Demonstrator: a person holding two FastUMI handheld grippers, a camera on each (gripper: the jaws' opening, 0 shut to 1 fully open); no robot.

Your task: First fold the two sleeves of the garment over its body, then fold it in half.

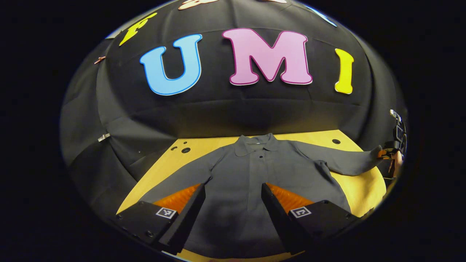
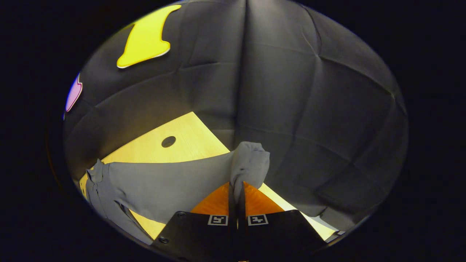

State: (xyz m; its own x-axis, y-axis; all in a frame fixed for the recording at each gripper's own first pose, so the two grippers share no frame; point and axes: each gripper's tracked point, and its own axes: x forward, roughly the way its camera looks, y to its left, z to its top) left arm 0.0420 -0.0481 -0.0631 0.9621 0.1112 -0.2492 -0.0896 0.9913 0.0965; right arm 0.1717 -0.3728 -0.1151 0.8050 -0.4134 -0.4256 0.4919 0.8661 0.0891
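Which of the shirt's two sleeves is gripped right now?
The sleeve stretched toward the right gripper, which pinches its cuff; the other sleeve lies flat, untouched.

Table (image 1: 358, 183): bare margin around shirt (image 1: 240, 182); booth wall (image 1: 233, 116) closes the far edge.

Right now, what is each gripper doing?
Left gripper: open, holding nothing, above the shirt.
Right gripper: shut on the sleeve cuff.
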